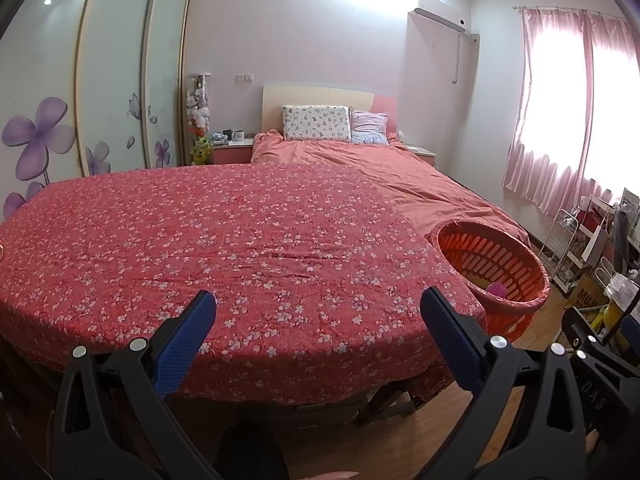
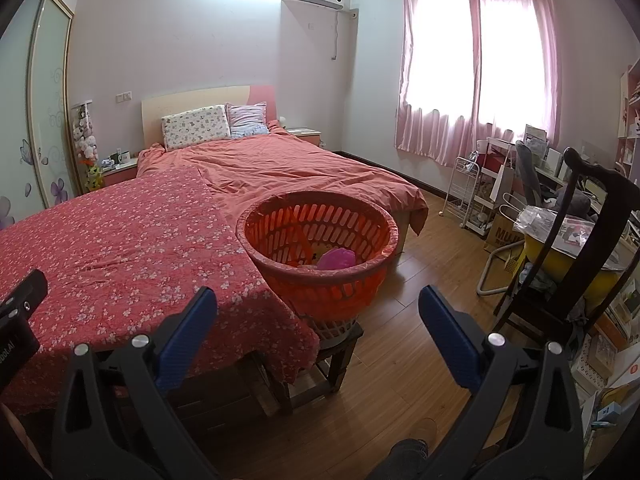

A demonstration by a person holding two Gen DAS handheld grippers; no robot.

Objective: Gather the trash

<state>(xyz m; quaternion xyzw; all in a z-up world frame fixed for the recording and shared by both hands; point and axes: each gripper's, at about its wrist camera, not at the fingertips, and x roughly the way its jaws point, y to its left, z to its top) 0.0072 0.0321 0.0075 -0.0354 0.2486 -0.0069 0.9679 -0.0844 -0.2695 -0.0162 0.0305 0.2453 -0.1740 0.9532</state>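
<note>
The left gripper (image 1: 318, 304) was held level, its blue-padded fingers (image 1: 188, 344) spread wide and empty. The right gripper (image 2: 318, 302) matched it, fingers (image 2: 450, 338) wide apart, gripping nothing.

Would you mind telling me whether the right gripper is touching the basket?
Apart. In the right wrist view, the open right gripper hangs short of the basket; neither blue finger reaches its wall.

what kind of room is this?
A bedroom, in a home by the look of it: a bed with pillows, a sliding wardrobe, and pink curtains. An orange basket stands beside the bed.
</note>
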